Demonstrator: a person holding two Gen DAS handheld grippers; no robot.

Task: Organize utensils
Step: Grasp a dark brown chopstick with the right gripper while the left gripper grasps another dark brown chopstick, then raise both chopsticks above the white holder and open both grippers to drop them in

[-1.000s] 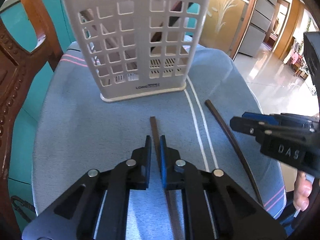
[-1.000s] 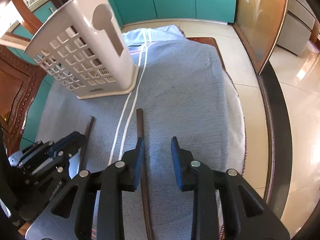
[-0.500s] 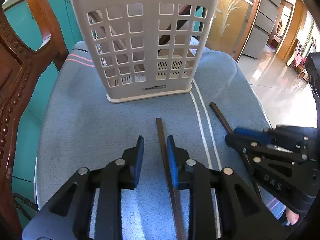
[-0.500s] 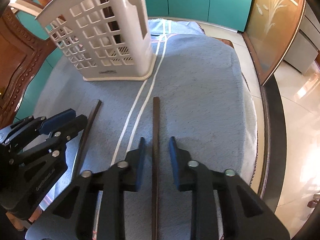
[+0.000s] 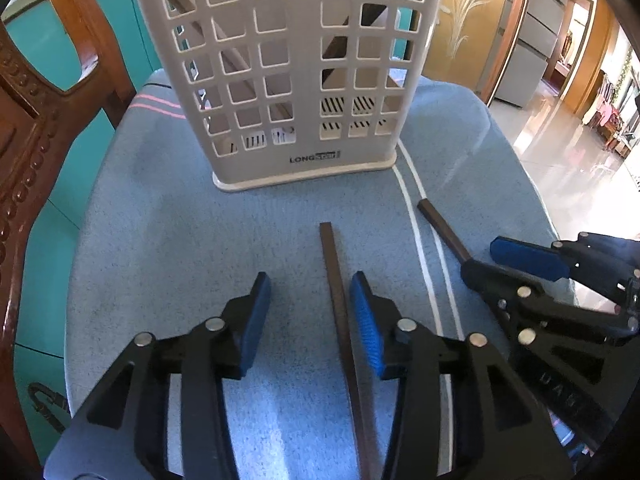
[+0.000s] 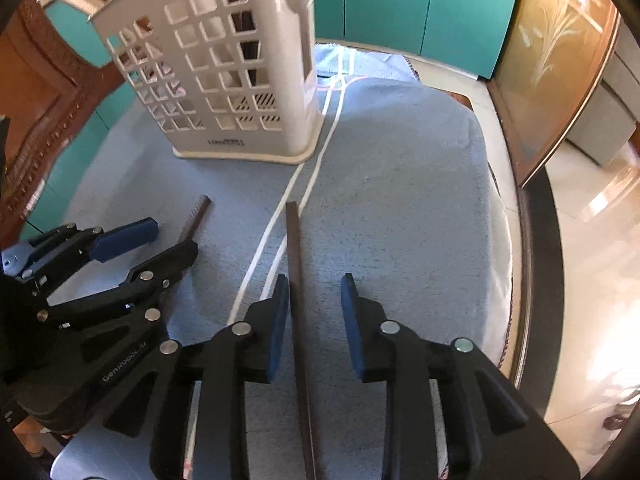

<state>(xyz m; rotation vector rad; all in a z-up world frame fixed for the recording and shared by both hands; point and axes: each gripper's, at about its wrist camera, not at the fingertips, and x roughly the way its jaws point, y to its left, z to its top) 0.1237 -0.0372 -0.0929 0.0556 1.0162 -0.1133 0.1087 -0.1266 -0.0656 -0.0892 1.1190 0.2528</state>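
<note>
Chopsticks lie flat on the blue-towelled tabletop (image 5: 160, 240) before the white basket (image 5: 280, 80), one (image 5: 338, 300) between our opening left tongs (image 5: 310, 312), one (image 6: 298, 300) between our opening right tongs (image 6: 314, 312), neither gripped, so we'd center each before squeezing.

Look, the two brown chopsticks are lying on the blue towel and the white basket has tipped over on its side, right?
Not quite. The white basket stands upright on its base, as the left wrist view shows. The rest is right: both brown chopsticks, one between the left gripper's opening jaws and one between the right gripper's, lie on the blue towel.
</note>
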